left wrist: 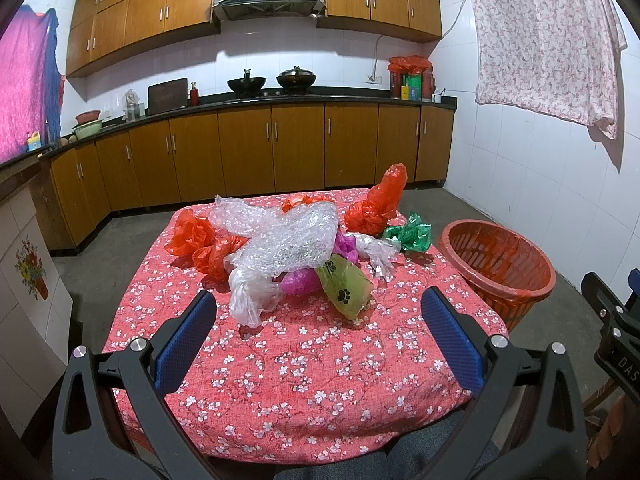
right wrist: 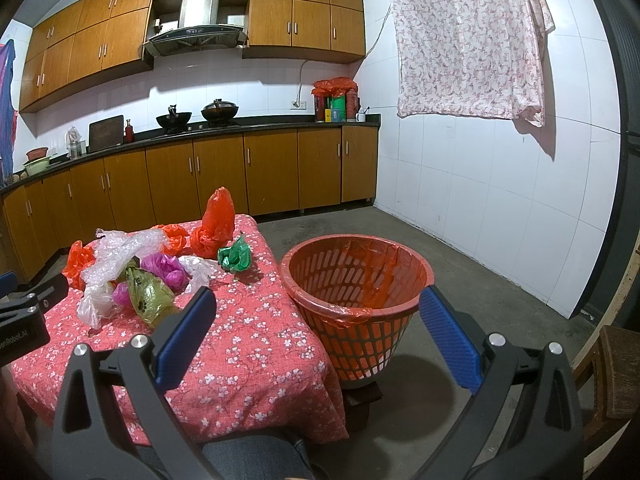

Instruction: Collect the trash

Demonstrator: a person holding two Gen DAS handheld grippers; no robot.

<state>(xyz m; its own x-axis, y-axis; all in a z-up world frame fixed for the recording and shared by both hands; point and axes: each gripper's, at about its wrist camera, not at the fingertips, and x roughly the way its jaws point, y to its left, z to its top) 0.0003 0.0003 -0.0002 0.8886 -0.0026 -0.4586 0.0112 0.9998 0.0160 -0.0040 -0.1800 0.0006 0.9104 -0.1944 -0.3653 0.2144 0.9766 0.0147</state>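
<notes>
Both the left gripper (left wrist: 318,306) and the right gripper (right wrist: 318,306) gape empty; plastic bags (left wrist: 288,248) lie on the table (left wrist: 304,364), with the basket (right wrist: 356,280) to its right.

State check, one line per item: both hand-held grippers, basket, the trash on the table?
left hand-held gripper: open, holding nothing, above the table
right hand-held gripper: open, holding nothing
orange basket: upright beside the table, lined with an orange bag, no trash visible inside
bubble wrap: crumpled on top of the pile
olive paw-print bag: lying on the tablecloth
green bag: knotted, apart from the pile
</notes>
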